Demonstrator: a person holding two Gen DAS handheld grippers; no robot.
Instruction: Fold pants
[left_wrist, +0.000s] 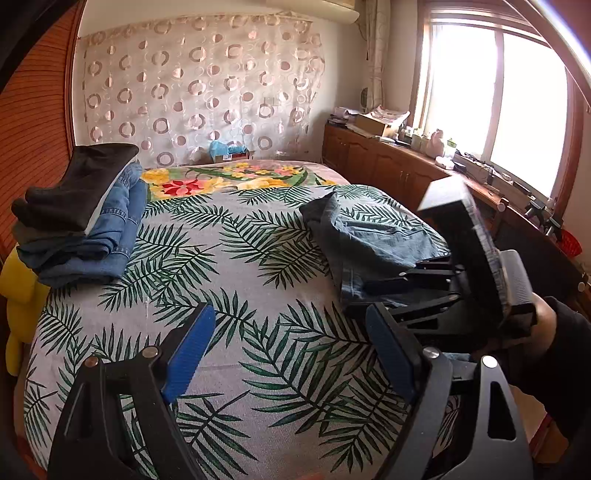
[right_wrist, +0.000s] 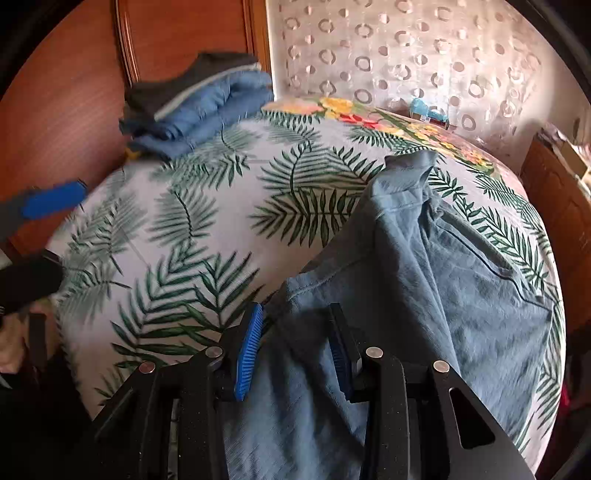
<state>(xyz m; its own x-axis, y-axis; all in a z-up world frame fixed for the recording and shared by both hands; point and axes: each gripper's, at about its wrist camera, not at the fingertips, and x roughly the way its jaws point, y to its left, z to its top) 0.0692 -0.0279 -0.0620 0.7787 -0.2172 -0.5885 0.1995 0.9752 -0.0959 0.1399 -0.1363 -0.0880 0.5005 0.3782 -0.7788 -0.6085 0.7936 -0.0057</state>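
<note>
Pants (right_wrist: 424, 266) of faded blue-grey denim lay crumpled on the right half of a bed (left_wrist: 229, 266) spread with a palm-leaf sheet, the waistband end bunched toward the far side and the cloth running back toward the camera and down over the near edge; the right gripper (right_wrist: 295, 350) sat over that near part, its blue-padded fingers (right_wrist: 249, 354) standing moderately apart with the denim passing between and beneath them; the left pad lay close beside a fold at the fabric's edge, though whether either pad touched the cloth could not be told from the right wrist view; seen from the left wrist camera, the same gripper lay low against the near end of the pants (left_wrist: 369, 236), a hand (left_wrist: 543, 321) behind it; the left gripper (left_wrist: 291, 354) hovered over bare sheet with its fingers (left_wrist: 188, 354) spread wide and nothing between them, well clear of the garment to its right; a stack of folded clothes (left_wrist: 81, 218), dark fabric on top of blue denim, rested at the far left corner of the bed beside a wooden panel (left_wrist: 33, 122); a floral blanket (left_wrist: 236, 179) covered the far end, with a circle-patterned curtain (left_wrist: 199, 85) behind it and a bright window (left_wrist: 495, 99) over a low cabinet (left_wrist: 373, 158) at right.
</note>
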